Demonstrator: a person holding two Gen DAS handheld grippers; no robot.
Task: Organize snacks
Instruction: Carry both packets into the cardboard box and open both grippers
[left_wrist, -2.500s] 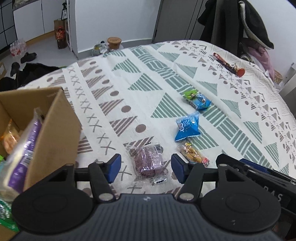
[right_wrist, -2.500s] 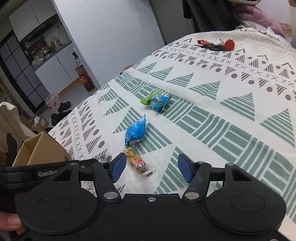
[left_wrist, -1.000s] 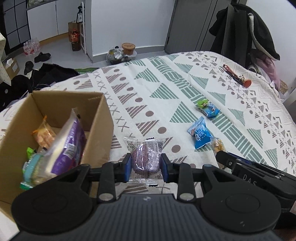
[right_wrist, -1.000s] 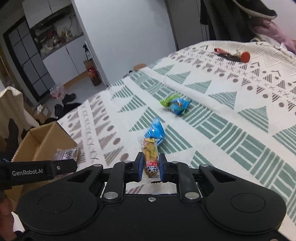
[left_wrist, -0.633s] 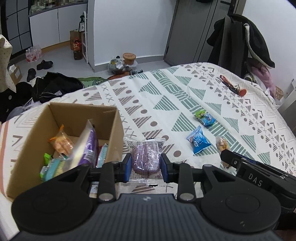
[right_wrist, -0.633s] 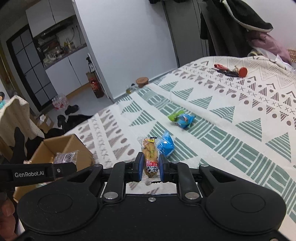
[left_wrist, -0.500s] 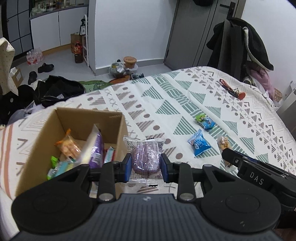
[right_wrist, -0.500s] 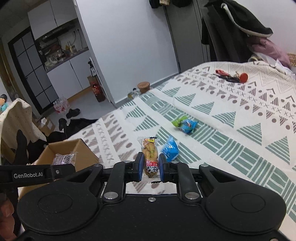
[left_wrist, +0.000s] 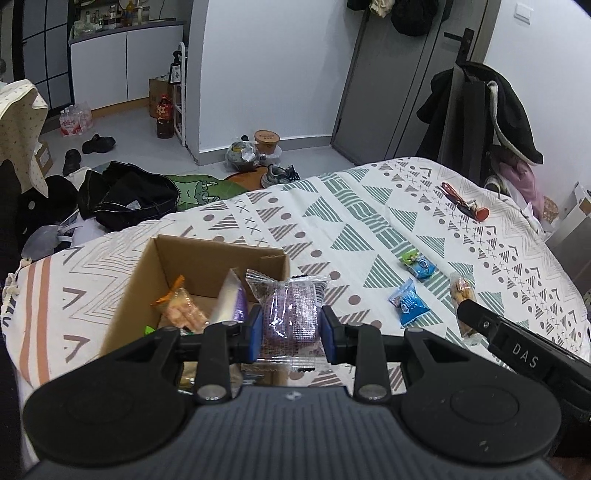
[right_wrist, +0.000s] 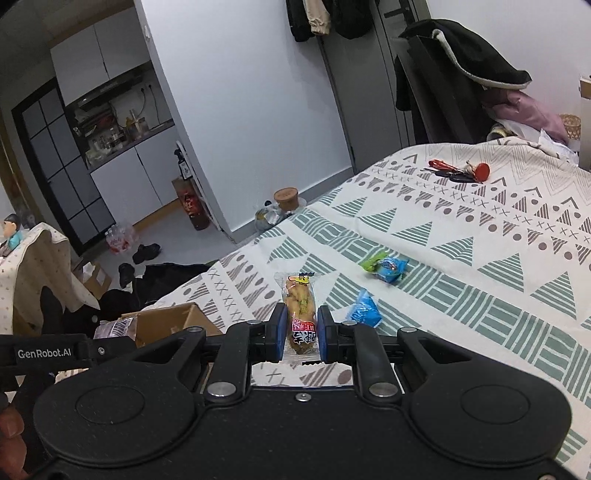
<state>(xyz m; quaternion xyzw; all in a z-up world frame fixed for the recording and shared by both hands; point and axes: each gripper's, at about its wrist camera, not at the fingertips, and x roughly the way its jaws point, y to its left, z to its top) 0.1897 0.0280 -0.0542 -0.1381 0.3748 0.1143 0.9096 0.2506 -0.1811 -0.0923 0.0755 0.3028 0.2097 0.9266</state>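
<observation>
My left gripper (left_wrist: 290, 334) is shut on a clear-wrapped purple snack (left_wrist: 290, 308), held in the air just right of an open cardboard box (left_wrist: 207, 258) that holds several snack packs. My right gripper (right_wrist: 300, 338) is shut on a clear pack of yellow-brown snack (right_wrist: 300, 306) with a red label, lifted above the patterned tablecloth. On the cloth lie a blue packet (right_wrist: 364, 309) and a green-and-blue packet (right_wrist: 386, 266). The same blue packet (left_wrist: 407, 302) and green-and-blue packet (left_wrist: 417, 263) show in the left wrist view, right of the box.
Red-handled keys and a red disc (right_wrist: 461, 171) lie at the far side of the table. A chair draped with dark coats (left_wrist: 476, 122) stands behind it. Bags, shoes and bottles litter the floor (left_wrist: 122, 188) beyond the table's left edge.
Both grippers closed on their snacks and lifted them off the cloth. Since half a second ago both have risen higher, and the left one has shifted toward the box.
</observation>
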